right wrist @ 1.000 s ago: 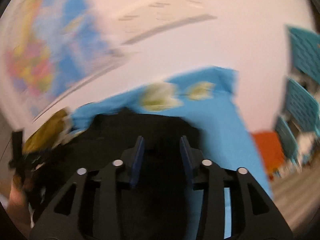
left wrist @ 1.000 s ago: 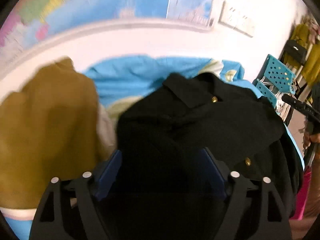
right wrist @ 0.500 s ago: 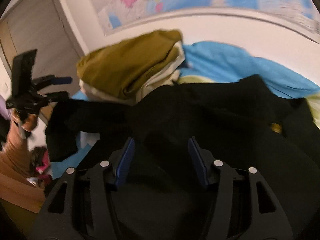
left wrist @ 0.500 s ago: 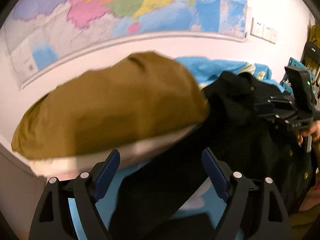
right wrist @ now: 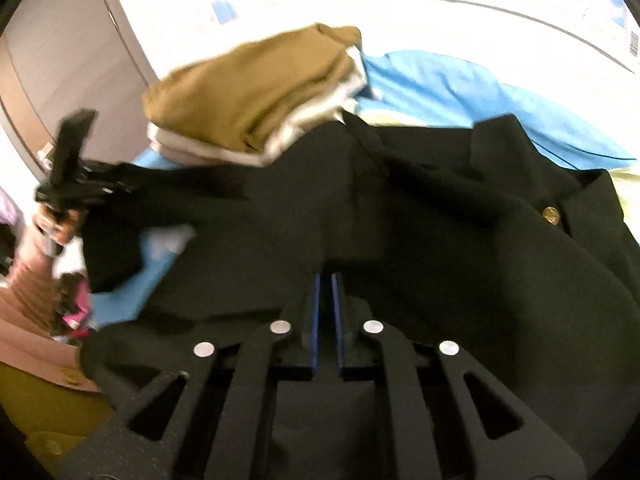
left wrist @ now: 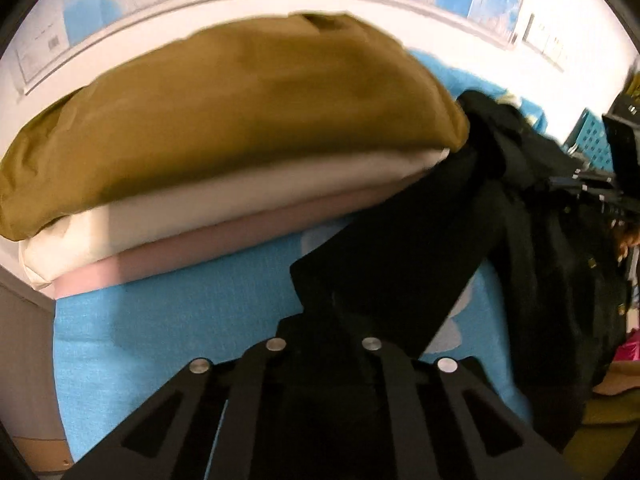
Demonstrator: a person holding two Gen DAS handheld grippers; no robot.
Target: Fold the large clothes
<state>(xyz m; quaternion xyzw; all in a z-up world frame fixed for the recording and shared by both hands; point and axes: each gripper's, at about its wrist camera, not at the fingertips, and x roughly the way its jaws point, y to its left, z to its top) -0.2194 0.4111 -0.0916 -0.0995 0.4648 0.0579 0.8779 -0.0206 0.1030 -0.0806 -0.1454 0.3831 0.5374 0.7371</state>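
A black coat with gold buttons [right wrist: 440,216] lies spread on a blue cloth-covered surface [left wrist: 180,312]. Its sleeve [left wrist: 392,264] runs toward my left gripper [left wrist: 324,320], which is shut on the sleeve end; the fingers are hidden under the black cloth. My right gripper [right wrist: 328,292] has its blue pads pressed together on a fold of the coat's body. The left gripper shows in the right wrist view [right wrist: 72,168], the right gripper in the left wrist view [left wrist: 592,188].
A stack of folded clothes, olive [left wrist: 240,120] on top of cream and pink, sits on the blue surface beside the coat, also seen in the right wrist view [right wrist: 256,96]. A map hangs on the white wall behind. Teal crates [left wrist: 592,140] stand far right.
Both grippers were open half a second ago and have closed on the black coat, left on the sleeve, right on the body. The left gripper moved down toward the surface.
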